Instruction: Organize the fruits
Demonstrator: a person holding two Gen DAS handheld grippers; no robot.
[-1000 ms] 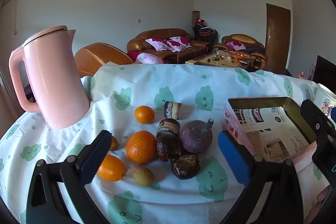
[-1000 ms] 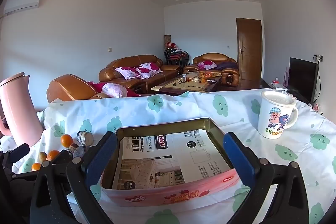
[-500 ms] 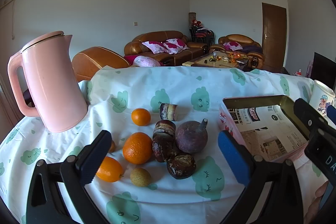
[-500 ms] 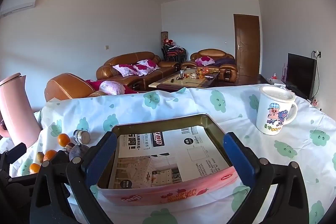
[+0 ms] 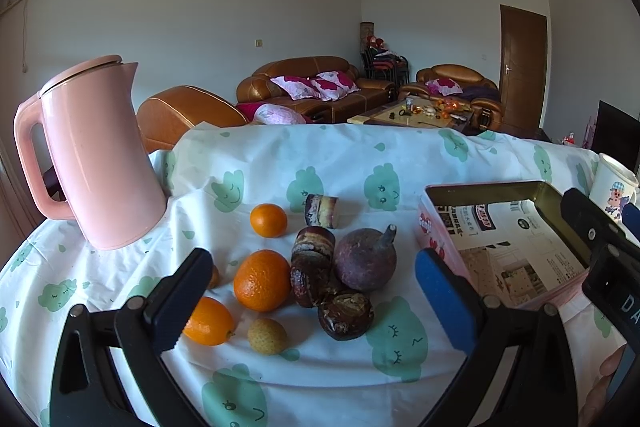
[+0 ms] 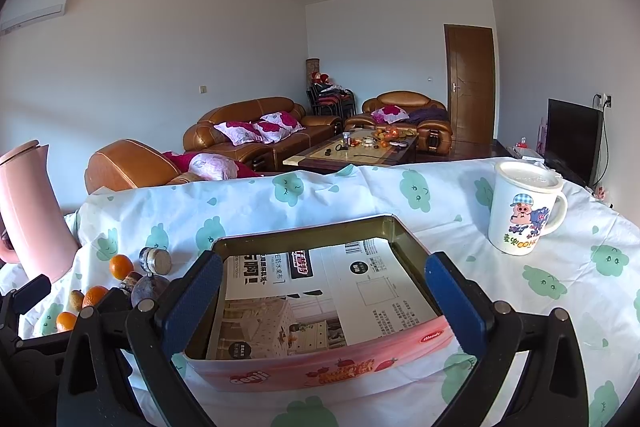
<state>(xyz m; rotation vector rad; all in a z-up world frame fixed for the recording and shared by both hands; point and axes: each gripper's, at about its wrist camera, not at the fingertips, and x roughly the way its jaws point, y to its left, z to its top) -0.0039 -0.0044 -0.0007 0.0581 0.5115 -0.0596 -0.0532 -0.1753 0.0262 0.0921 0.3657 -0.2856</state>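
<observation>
In the left wrist view a pile of fruit lies on the clouded tablecloth: a large orange [image 5: 262,279], a small orange [image 5: 268,220], a kumquat [image 5: 208,321], a yellow-green fruit [image 5: 267,335], a purple round fruit [image 5: 365,259] and dark brown pieces [image 5: 345,314]. My left gripper [image 5: 312,291] is open and empty, just short of the pile. A pink tin box [image 6: 320,311] lined with printed paper sits to the right; it also shows in the left wrist view [image 5: 500,239]. My right gripper [image 6: 324,297] is open and empty, its fingers on either side of the box's near end.
A pink kettle [image 5: 96,155] stands at the table's left. A white cartoon mug [image 6: 524,213] stands at the right. Beyond the far table edge are brown sofas [image 6: 256,127], a coffee table and a TV.
The left gripper has drifted slightly, so the fruit pile sits a little further right in its view. The right gripper has barely moved. Both stay open.
</observation>
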